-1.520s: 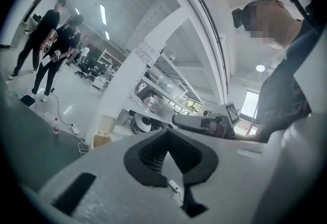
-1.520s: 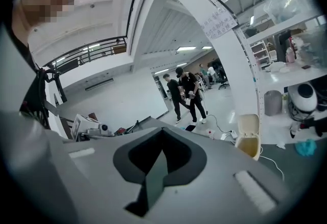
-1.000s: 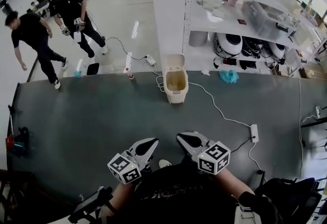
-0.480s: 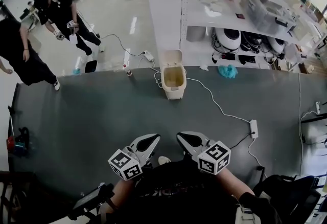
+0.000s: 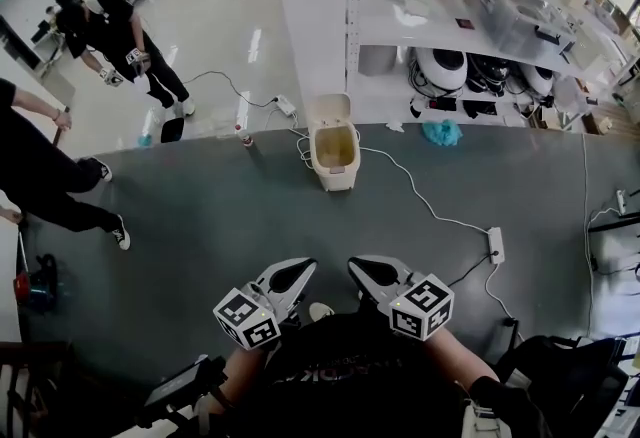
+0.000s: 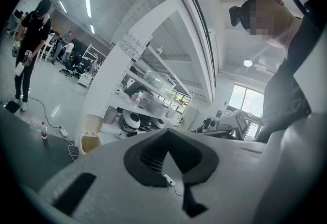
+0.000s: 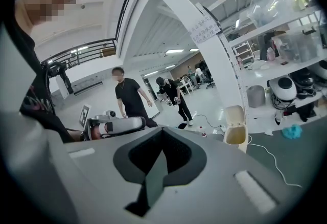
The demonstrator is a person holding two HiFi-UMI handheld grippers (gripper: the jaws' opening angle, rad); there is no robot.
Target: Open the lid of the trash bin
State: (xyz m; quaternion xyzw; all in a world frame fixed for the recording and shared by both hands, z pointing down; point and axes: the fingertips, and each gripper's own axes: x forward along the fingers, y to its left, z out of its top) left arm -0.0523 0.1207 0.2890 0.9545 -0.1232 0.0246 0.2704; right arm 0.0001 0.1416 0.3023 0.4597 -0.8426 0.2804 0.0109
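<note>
The cream trash bin (image 5: 335,154) stands at the far edge of the dark table (image 5: 180,226), its lid (image 5: 330,110) tipped up and back so the inside shows. It also shows small in the left gripper view as the bin (image 6: 91,137) and in the right gripper view as the bin (image 7: 234,128). My left gripper (image 5: 297,273) and right gripper (image 5: 362,271) hover side by side close to my body, far from the bin. Both are shut with nothing in them. The left gripper (image 6: 171,151) and right gripper (image 7: 161,154) fill the lower part of their own views.
A white power strip (image 5: 497,245) and its cable (image 5: 420,196) lie across the right of the table. A small bottle (image 5: 246,137) stands at the far edge, left of the bin. Shelves (image 5: 450,26) rise behind. People (image 5: 120,36) walk on the floor at left.
The people at left have walked, one coming close to the table's left end. The head view has tilted a little, so the bin sits higher. Both grippers stay shut near my body.
</note>
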